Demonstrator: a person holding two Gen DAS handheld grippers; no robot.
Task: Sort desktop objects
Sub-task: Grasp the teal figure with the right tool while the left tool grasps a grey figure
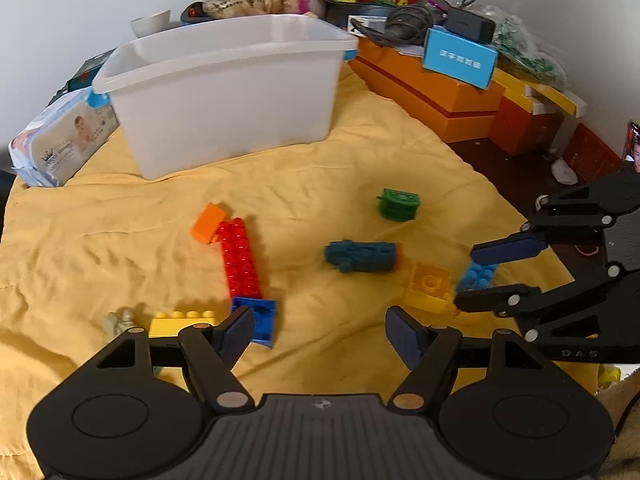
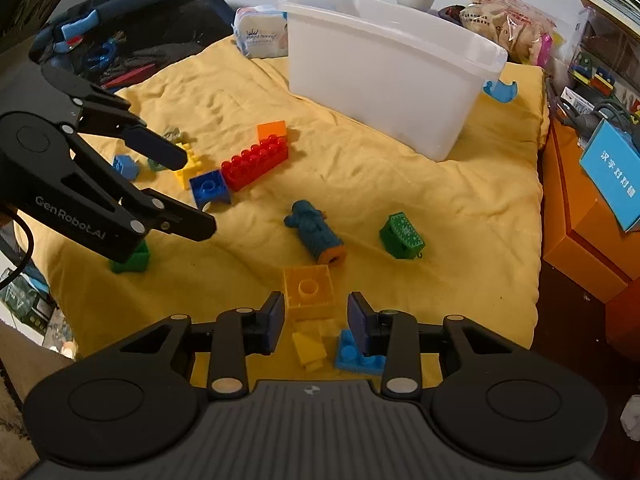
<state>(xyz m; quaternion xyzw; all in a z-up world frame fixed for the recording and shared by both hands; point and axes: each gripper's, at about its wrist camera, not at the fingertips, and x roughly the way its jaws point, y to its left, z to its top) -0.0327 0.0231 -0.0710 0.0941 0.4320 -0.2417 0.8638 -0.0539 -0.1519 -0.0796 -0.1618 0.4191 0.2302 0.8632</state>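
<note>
Toy blocks lie scattered on a yellow cloth (image 1: 120,240). In the left wrist view I see a long red brick (image 1: 239,260), an orange block (image 1: 208,222), a blue block (image 1: 258,318), a yellow brick (image 1: 182,322), a teal toy (image 1: 360,256), a green block (image 1: 398,204) and a yellow square block (image 1: 428,286). My left gripper (image 1: 320,336) is open and empty above the cloth. My right gripper (image 2: 316,320) is open, its jaws on either side of the yellow square block (image 2: 309,290), above a small yellow piece (image 2: 308,348) and a light blue brick (image 2: 356,354). A white bin (image 1: 224,92) stands behind.
An orange box (image 1: 432,92) with a blue carton (image 1: 460,56) and clutter lies right of the cloth. A pack of wipes (image 1: 60,140) lies left of the bin. A black bag (image 2: 132,28) sits at the far left in the right wrist view. A green block (image 2: 132,260) lies under the left gripper (image 2: 192,196).
</note>
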